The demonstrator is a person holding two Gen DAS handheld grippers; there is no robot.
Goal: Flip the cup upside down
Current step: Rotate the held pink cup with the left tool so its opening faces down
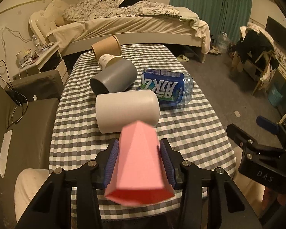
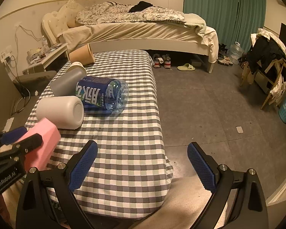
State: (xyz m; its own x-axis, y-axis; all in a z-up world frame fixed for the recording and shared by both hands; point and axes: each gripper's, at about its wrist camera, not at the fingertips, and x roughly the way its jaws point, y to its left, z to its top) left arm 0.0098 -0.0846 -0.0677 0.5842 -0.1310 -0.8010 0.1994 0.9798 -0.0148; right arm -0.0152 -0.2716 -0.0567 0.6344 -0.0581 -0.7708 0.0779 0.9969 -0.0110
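Note:
My left gripper (image 1: 139,158) is shut on a pink faceted cup (image 1: 138,164). The cup is tilted, its open red mouth toward the camera and its base pointing at the table. In the right wrist view the pink cup (image 2: 42,143) shows at the left, held above the checked tablecloth (image 2: 124,152). My right gripper (image 2: 143,164) is open and empty over the table's near right corner. It also shows at the right edge of the left wrist view (image 1: 265,133).
A white cup (image 1: 126,111), a grey cup (image 1: 113,79), a small white paper cup (image 1: 107,60) and a brown paper cup (image 1: 106,46) lie on their sides. A blue-labelled bottle (image 1: 166,87) lies beside them. A bed (image 2: 143,30) stands behind.

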